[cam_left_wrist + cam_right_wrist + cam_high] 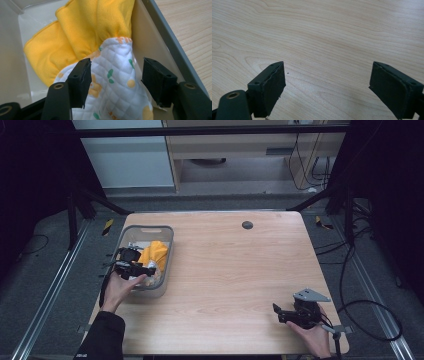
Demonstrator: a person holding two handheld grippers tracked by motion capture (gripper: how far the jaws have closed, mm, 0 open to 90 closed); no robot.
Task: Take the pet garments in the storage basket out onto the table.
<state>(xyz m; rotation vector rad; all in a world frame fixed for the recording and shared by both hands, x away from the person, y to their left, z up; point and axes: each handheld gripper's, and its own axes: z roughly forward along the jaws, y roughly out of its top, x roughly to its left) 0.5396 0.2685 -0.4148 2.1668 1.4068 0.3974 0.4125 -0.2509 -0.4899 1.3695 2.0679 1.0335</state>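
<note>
From the high view, a light wooden table (220, 270) with rounded corners stands on grey carpet between metal floor rails, with pale cabinets and loose cables behind it. A translucent grey plastic bin (163, 255), rectangular with soft corners, sits at the table's left edge. Inside it lies a crumpled yellow cloth (155, 252) with a bit of white fabric beside it. The left gripper (145, 269) reaches into the bin from the near side, held by a hand in a dark sleeve. The right gripper (276, 312) rests low over the table's near right corner, well apart from the bin, a grey three-cornered plate on top.

In the left gripper view, the yellow cloth (82, 32) is smooth, hemmed and bunched into folds against the bin's pale wall (142, 37). Below it bulges a white quilted cloth (117, 75), stitched in diamonds and printed with green leaves and orange shapes. The left gripper (115, 75) stands partly open astride this quilted cloth; one pad meets the fabric, the other stands clear of it.

In the right gripper view, the right gripper (328, 85) is spread wide with nothing between its pads, above bare, wavy wood grain (324, 37).
</note>
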